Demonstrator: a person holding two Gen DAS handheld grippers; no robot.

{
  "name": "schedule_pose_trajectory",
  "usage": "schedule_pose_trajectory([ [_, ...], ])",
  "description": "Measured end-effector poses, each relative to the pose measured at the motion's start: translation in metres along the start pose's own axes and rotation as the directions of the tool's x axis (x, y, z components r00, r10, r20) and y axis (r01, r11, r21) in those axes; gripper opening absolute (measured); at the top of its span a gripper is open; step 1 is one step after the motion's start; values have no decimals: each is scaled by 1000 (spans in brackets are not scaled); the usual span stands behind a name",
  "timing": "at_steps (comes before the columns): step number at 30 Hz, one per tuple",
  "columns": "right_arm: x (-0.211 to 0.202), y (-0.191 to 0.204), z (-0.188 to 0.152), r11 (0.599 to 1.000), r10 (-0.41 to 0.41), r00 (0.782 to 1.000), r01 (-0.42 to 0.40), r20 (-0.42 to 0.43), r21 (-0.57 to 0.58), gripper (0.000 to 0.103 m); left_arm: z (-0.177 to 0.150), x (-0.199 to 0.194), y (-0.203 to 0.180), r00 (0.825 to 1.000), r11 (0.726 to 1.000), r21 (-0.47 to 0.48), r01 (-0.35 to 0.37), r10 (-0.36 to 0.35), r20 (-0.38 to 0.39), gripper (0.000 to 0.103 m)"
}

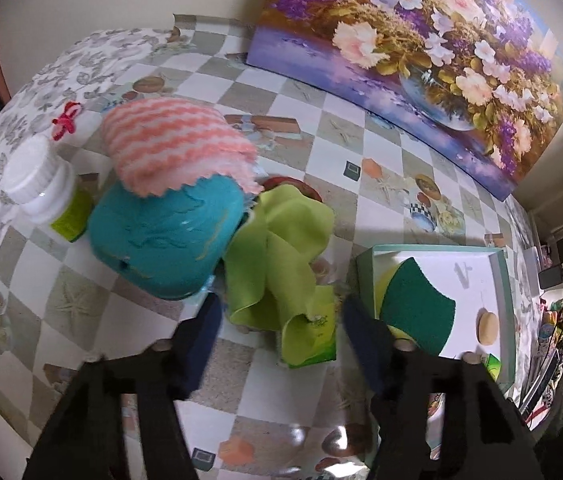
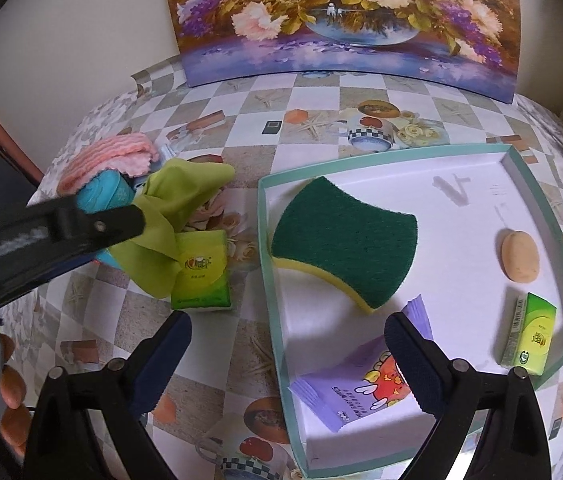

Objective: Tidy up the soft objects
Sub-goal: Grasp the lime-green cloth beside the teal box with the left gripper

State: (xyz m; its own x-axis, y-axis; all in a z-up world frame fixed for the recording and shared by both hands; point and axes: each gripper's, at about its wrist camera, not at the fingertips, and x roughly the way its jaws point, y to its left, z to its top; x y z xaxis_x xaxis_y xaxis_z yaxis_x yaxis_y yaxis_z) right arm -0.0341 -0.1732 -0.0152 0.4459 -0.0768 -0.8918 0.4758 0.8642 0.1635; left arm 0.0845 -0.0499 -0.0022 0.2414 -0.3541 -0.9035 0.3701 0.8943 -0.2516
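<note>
In the left wrist view my left gripper (image 1: 281, 312) hangs over a crumpled lime-green cloth (image 1: 281, 248) that drapes onto a green tissue pack (image 1: 315, 336). The cloth's lower end and the pack lie between the jaws, and the pads stand a little apart from them. A pink-and-white striped cloth (image 1: 173, 148) lies on a teal container (image 1: 161, 236). My right gripper (image 2: 287, 332) is open and holds nothing, above the near left rim of the mint-edged tray (image 2: 265, 240). The tray holds a green-and-yellow sponge (image 2: 345, 240), a purple packet (image 2: 345, 396), a tan oval pad (image 2: 519, 256) and a second green pack (image 2: 531, 332).
A white bottle with a green label (image 1: 41, 192) stands left of the teal container, with a red bow (image 1: 66, 120) behind it. A flower painting (image 1: 421, 48) leans on the wall at the back. A person's fingers (image 2: 11, 392) show at the lower left of the right wrist view.
</note>
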Motion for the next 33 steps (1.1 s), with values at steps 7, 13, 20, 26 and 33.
schedule_pose_trajectory([
  [7,0,-1,1,1000,-1,1000,1,1,0,98,0,16,1,1000,1000,-15,9,-10,-19,10],
  [13,-2,-3,1,1000,0,1000,0,5,1,98,-1,12,3,999,999,-22,49,-49,1,4],
  [20,-5,-1,2,1000,4,1000,-4,16,1,97,0,-2,6,991,991,-38,129,-128,36,2],
  [26,-9,0,3,1000,9,999,-9,36,-5,97,1,-27,9,979,982,-41,184,-180,99,2],
  [33,-8,0,2,1000,5,1000,-5,28,-7,96,2,-17,12,984,985,-46,168,-165,64,2],
])
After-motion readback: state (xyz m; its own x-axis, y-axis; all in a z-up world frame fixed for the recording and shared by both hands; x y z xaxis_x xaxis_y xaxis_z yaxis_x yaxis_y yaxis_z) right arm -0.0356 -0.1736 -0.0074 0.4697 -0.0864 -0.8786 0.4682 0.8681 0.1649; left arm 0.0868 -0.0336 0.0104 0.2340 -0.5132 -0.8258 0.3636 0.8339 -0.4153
